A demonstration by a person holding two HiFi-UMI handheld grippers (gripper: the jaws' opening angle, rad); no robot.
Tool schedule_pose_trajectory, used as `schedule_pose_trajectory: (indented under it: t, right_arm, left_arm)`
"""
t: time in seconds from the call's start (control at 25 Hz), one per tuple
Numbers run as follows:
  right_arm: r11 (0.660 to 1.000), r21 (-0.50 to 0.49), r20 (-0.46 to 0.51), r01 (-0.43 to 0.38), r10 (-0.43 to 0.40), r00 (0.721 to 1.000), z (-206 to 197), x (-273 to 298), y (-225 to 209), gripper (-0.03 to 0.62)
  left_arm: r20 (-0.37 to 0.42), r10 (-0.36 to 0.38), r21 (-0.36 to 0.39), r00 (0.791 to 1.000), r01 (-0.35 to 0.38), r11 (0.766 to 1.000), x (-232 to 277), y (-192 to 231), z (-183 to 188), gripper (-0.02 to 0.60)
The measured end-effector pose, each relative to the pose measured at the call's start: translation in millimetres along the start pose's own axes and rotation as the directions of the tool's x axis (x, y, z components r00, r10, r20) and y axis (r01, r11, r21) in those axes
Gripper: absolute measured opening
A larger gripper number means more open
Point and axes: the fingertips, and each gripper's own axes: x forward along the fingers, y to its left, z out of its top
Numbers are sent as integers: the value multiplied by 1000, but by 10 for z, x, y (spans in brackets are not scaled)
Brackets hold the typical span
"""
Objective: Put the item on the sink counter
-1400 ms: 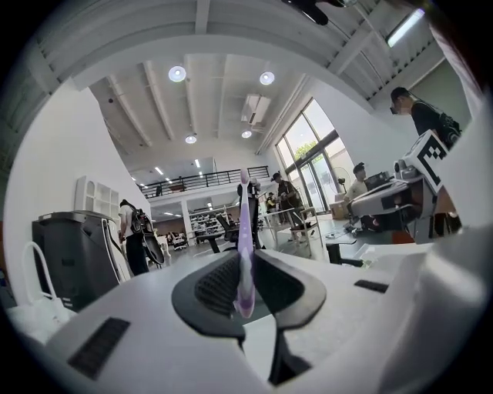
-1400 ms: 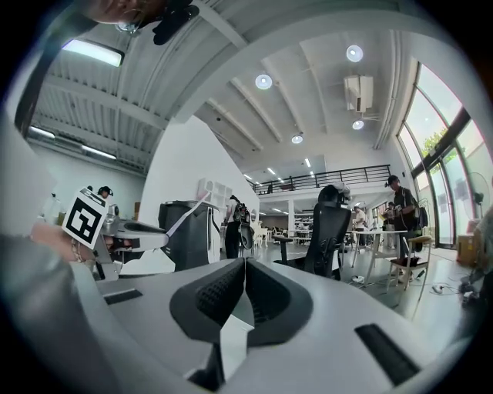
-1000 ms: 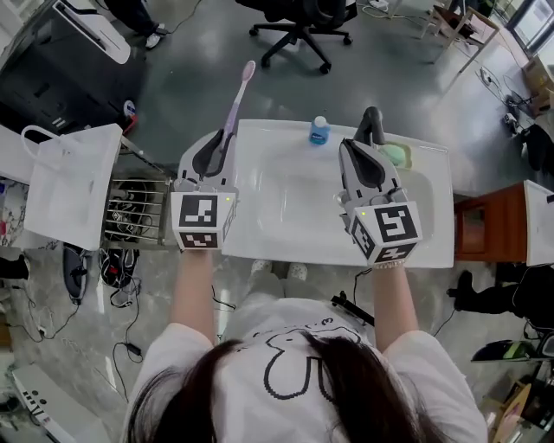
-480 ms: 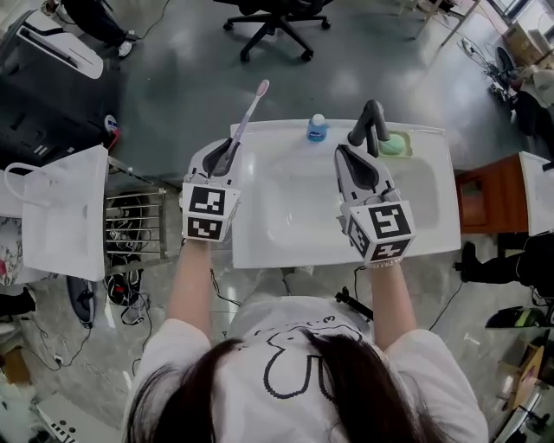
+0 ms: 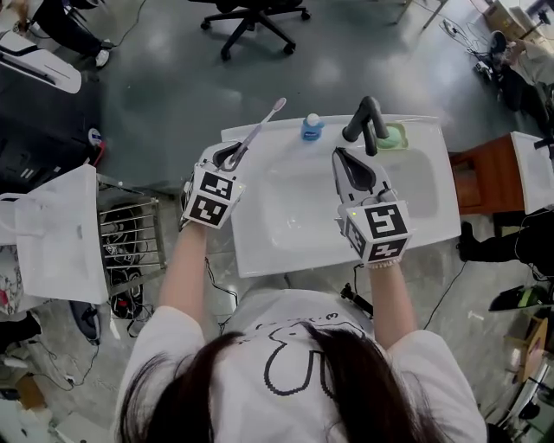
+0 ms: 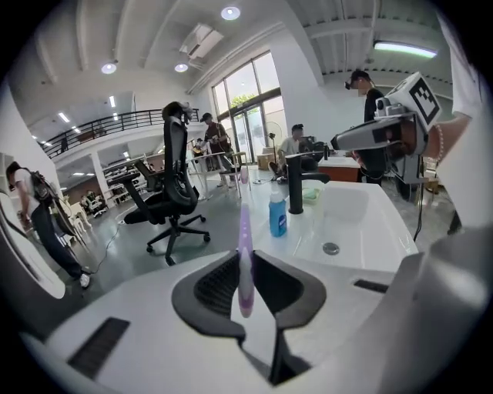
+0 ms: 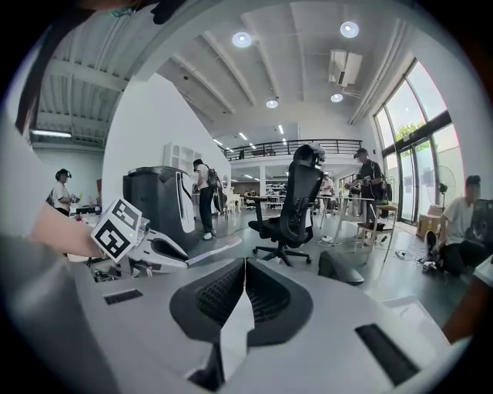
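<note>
A purple toothbrush is clamped by its handle in my left gripper, which is shut on it above the back left corner of the white sink counter. The brush head slants away toward the far right, over the counter's rear edge. In the left gripper view the handle stands between the dark pads, with the basin to the right. My right gripper hovers over the basin near the black faucet, jaws shut with nothing in them.
A blue bottle and a green soap stand on the counter's back rim beside the faucet. A white bag and a wire rack are to the left, a brown cabinet to the right, and an office chair beyond.
My left gripper has sunk toward the counter's back left corner and tipped, so the toothbrush now slants to the right instead of pointing away. The right gripper has dropped slightly.
</note>
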Motion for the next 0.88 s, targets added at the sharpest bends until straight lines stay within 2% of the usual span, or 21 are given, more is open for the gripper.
schedule_pose_trajectory:
  t: [0.4, 0.6, 0.88]
  right_arm:
    - [999, 4, -58, 35, -34, 998, -128, 84, -75, 30]
    - [999, 6, -79, 33, -33, 996, -199, 124, -73, 31]
    - [1000, 6, -104, 29, -28, 994, -274, 154, -76, 31]
  left_arm:
    - [-128, -112, 80, 985, 123, 989, 401, -48, -298, 66]
    - [-184, -183, 82, 966, 200, 976, 532, -84, -465, 66]
    - [-287, -224, 81, 931, 257, 963, 679, -115, -692, 66]
